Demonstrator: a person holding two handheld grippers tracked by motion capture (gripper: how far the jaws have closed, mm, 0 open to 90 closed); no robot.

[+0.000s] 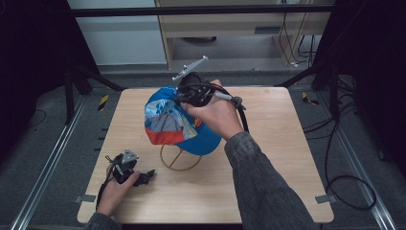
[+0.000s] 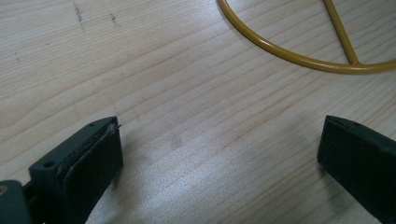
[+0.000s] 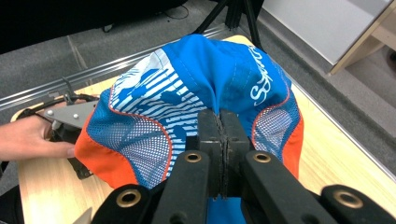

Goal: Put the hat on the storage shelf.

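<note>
A blue, white and orange cap (image 1: 172,122) (image 3: 187,88) hangs over a yellow wire stand (image 1: 178,160) (image 2: 299,56) at the middle of the table. My right gripper (image 1: 184,98) (image 3: 223,140) is shut on the cap, pinching a fold of its blue fabric between the pads. My left gripper (image 1: 143,178) (image 2: 219,154) rests low on the table near the front left, open, with bare wood between its fingers (image 2: 88,158). The stand's yellow base ring lies just beyond it.
The wooden table (image 1: 277,143) stands on a dark floor with metal rails (image 1: 48,163) at both sides. Black cables (image 1: 344,182) coil on the floor at the right. A cabinet (image 1: 239,24) stands beyond the far edge.
</note>
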